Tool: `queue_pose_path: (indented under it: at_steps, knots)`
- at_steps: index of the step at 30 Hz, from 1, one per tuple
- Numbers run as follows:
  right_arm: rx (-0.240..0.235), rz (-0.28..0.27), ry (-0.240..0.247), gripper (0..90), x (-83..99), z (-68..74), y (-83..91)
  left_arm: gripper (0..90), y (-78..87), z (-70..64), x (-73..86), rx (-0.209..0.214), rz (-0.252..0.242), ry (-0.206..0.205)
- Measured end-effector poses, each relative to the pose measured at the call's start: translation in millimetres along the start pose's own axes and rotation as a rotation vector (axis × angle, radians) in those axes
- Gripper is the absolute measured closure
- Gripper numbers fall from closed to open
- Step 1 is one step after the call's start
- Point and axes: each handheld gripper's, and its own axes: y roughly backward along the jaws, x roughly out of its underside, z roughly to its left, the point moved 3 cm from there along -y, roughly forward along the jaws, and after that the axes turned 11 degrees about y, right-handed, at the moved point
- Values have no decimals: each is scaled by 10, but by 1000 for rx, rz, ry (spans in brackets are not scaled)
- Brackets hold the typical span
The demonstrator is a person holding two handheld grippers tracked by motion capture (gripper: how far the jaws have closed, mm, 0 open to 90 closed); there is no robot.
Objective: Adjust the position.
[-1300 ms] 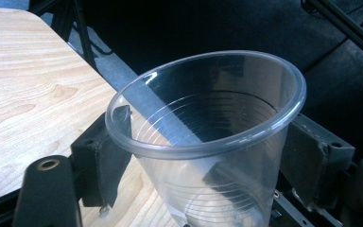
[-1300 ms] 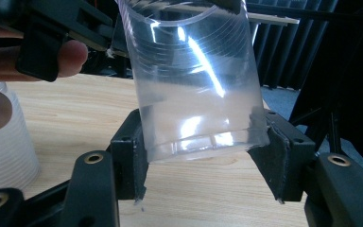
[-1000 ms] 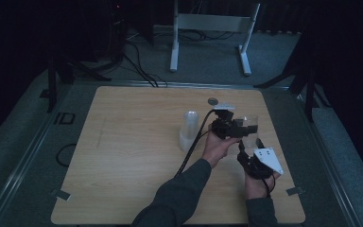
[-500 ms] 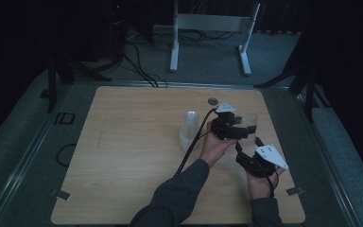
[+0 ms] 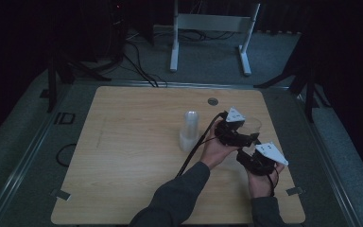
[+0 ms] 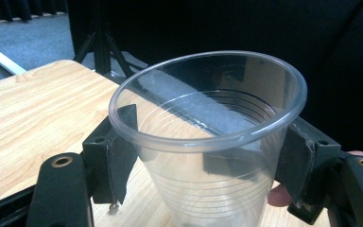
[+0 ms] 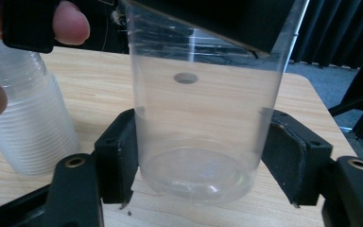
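A clear plastic cup [image 5: 254, 124] stands upright at the right of the wooden table [image 5: 132, 142]. My left gripper [image 5: 248, 132] is shut on it just below the rim; the cup [image 6: 203, 109] sits between both pads [image 6: 118, 142] in the left gripper view. My right gripper [image 5: 251, 147] comes in from the near side, lower down. In the right gripper view its pads [image 7: 123, 146] touch the cup [image 7: 198, 109] on both sides near the base. The cup's bottom rests on or just above the wood.
A tall stack of clear cups [image 5: 189, 130] stands left of the held cup, close to the left hand [image 5: 215, 149]; the stack [image 7: 28, 127] is beside the right gripper's jaw. A round grommet hole [image 5: 212, 101] lies farther back. A white metal stand [image 5: 212, 23] is beyond the table.
The left gripper with the cup has shifted slightly right and nearer. The right gripper has edged up to the cup's base.
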Motion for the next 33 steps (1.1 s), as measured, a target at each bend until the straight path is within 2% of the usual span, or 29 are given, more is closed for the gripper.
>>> queue_pose_path:
  at_steps: [6, 18, 23, 33]
  knots:
    - [0, 7, -14, 403, 21, 3, -17, 283, -15, 16, 17, 16, 5, 24]
    - [16, -17, -41, 410, 28, -2, -5, 250, -20, 18, 20, 62, -34, 108]
    - [11, -19, -41, 409, 34, 3, -9, 241, -3, 15, -3, 63, -56, 116]
    - [12, -24, -35, 408, 37, 15, -6, 276, 12, 15, -10, 74, -63, 121]
